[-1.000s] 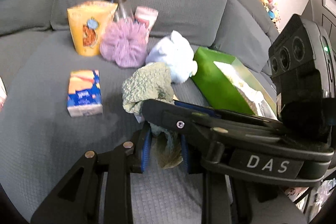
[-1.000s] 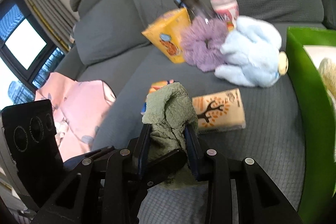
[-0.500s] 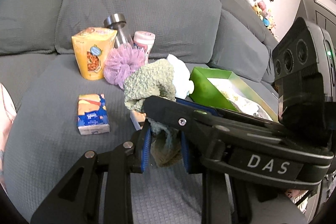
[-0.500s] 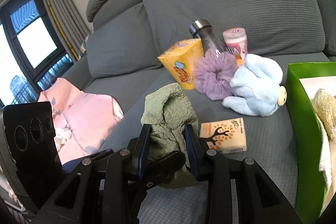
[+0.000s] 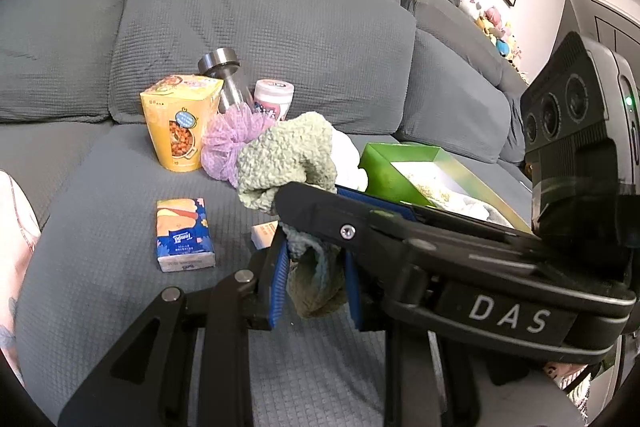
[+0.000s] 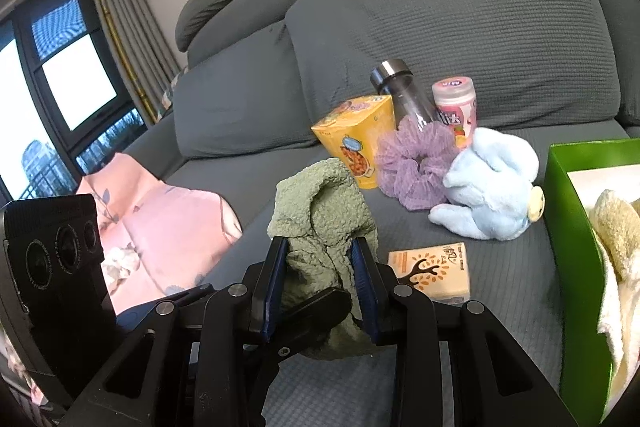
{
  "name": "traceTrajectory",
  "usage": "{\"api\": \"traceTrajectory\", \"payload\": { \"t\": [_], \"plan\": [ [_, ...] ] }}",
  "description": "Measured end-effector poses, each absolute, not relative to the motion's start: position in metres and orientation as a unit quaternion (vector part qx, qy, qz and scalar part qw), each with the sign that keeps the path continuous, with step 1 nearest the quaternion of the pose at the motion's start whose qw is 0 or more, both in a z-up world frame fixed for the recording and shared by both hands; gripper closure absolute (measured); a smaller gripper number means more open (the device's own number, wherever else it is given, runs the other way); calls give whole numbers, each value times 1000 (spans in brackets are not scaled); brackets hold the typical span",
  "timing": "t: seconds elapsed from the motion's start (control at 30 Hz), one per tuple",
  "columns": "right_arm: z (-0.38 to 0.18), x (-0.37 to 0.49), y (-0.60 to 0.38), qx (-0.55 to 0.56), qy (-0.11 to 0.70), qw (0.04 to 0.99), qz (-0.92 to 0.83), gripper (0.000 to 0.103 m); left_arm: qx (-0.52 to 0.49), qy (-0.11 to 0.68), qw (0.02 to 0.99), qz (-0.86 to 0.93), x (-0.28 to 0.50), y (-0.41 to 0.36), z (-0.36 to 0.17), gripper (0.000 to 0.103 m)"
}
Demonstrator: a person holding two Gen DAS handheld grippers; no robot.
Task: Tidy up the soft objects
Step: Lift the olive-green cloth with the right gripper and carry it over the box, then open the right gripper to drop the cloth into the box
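Note:
A green knitted cloth [image 5: 286, 159] is held by both grippers above the grey sofa seat. My left gripper [image 5: 314, 277] is shut on its lower part. My right gripper [image 6: 320, 287] is shut on the same cloth [image 6: 324, 215], its arm crossing in front of the left wrist view. A purple scrunchie [image 6: 412, 163] and a light blue plush toy [image 6: 492, 183] lie on the seat by the backrest. A green box [image 6: 572, 211] at the right holds a cream towel [image 6: 616, 227]; the box also shows in the left wrist view [image 5: 384, 167].
A yellow snack carton [image 5: 180, 123], a steel-capped bottle [image 5: 224, 75] and a pink tub [image 5: 274, 101] stand at the backrest. A blue tissue pack [image 5: 184, 235] and an orange tissue pack [image 6: 432, 269] lie on the seat. A pink cloth [image 6: 160, 223] lies left.
Both grippers have risen and tilted up with the green cloth between them, so more of the backrest and room shows. The objects on the seat have not moved.

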State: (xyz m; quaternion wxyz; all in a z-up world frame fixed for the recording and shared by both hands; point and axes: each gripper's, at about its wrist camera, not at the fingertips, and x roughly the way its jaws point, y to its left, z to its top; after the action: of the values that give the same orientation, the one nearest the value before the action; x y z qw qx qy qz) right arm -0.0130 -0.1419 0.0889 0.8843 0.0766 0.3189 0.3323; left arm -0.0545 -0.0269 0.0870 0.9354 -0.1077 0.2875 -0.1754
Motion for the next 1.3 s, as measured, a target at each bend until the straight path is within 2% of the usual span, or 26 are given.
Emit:
{"api": "traceTrajectory", "payload": {
  "t": [0.33, 0.57, 1.0, 1.3],
  "plan": [
    [112, -20, -156, 71, 288, 897, 327, 67, -107, 266, 940, -185, -53, -42, 106, 82],
    [131, -26, -191, 78, 269, 915, 291, 67, -66, 255, 943, -202, -47, -79, 128, 82],
    [139, -33, -294, 189, 245, 926, 214, 67, -2, 255, 929, -269, -24, -174, 150, 81],
    [118, -21, -347, 260, 279, 913, 147, 67, 10, 306, 900, -311, -4, -226, 135, 81]
  ]
}}
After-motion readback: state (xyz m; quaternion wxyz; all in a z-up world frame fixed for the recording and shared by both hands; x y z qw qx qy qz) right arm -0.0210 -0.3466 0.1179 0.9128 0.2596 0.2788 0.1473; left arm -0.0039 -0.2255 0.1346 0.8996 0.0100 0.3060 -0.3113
